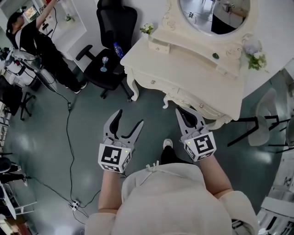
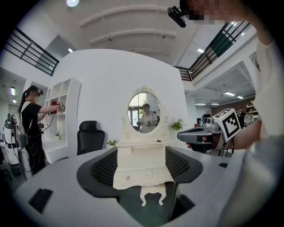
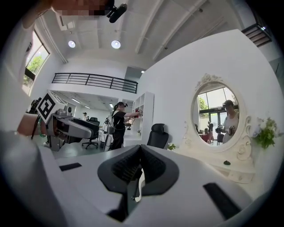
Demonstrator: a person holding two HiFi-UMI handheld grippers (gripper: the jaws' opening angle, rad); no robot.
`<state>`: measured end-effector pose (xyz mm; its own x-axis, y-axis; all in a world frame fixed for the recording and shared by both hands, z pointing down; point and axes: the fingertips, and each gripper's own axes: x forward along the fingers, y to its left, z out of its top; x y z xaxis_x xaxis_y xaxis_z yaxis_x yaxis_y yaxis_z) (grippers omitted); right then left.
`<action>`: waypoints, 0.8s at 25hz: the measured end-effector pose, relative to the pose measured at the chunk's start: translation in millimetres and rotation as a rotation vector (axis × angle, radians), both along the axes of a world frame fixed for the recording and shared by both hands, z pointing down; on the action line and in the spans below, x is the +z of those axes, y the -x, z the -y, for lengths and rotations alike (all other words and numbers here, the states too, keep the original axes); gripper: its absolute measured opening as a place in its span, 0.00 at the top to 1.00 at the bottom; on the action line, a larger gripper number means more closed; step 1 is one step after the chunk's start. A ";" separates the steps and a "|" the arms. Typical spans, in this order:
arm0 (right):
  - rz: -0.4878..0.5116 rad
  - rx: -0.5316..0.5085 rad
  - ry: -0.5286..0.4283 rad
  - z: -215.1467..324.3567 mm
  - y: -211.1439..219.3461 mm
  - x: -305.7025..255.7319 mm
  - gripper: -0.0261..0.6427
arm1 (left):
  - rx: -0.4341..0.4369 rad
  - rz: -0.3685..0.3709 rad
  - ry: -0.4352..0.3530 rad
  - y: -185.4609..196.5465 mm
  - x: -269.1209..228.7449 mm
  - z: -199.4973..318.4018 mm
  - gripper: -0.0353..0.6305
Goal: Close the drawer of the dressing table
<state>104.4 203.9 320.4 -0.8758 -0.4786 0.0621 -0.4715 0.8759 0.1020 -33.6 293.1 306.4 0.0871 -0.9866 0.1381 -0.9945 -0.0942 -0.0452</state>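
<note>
The cream dressing table (image 1: pixel 183 69) stands ahead of me at the upper right of the head view, with an oval mirror (image 1: pixel 213 13) on top. Its drawer fronts (image 2: pixel 142 175) face me in the left gripper view, one with a small knob (image 2: pixel 128 178); I cannot tell how far any drawer stands out. My left gripper (image 1: pixel 130 117) hangs over the floor short of the table, jaws wide open and empty, framing the table front (image 2: pixel 141 164). My right gripper (image 1: pixel 189 112) is just below the table's front edge, jaws shut and empty (image 3: pixel 140 148).
A black office chair (image 1: pixel 112 46) stands left of the table. A person (image 1: pixel 36 41) works at white shelves in the far left corner. Cables (image 1: pixel 69 137) run across the grey floor to a power strip (image 1: pixel 73 204). A white chair (image 1: pixel 268 110) stands at the right.
</note>
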 end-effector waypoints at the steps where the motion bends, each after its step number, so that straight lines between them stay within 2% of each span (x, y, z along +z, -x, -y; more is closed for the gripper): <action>1: -0.005 -0.010 -0.002 16.9 3.5 -1.2 0.95 | -0.006 0.003 0.002 3.7 -2.3 15.7 0.44; 6: -0.038 -0.035 -0.039 101.9 21.2 -6.8 0.95 | -0.038 -0.011 0.000 23.0 -7.4 102.2 0.44; 11: -0.032 -0.064 -0.016 171.2 27.5 -6.1 0.95 | -0.030 -0.002 0.007 28.0 -7.2 185.1 0.44; 14: -0.028 -0.042 0.013 209.9 24.8 -1.9 0.95 | -0.021 0.023 0.033 26.4 0.7 224.7 0.44; 20: -0.060 0.014 0.005 261.9 25.0 7.6 0.95 | 0.024 -0.003 0.089 32.8 22.3 279.5 0.44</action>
<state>79.4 -58.0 328.0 -0.8638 -0.4902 0.1163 -0.4768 0.8700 0.1260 -66.4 13.7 328.7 0.1108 -0.9680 0.2252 -0.9921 -0.1212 -0.0329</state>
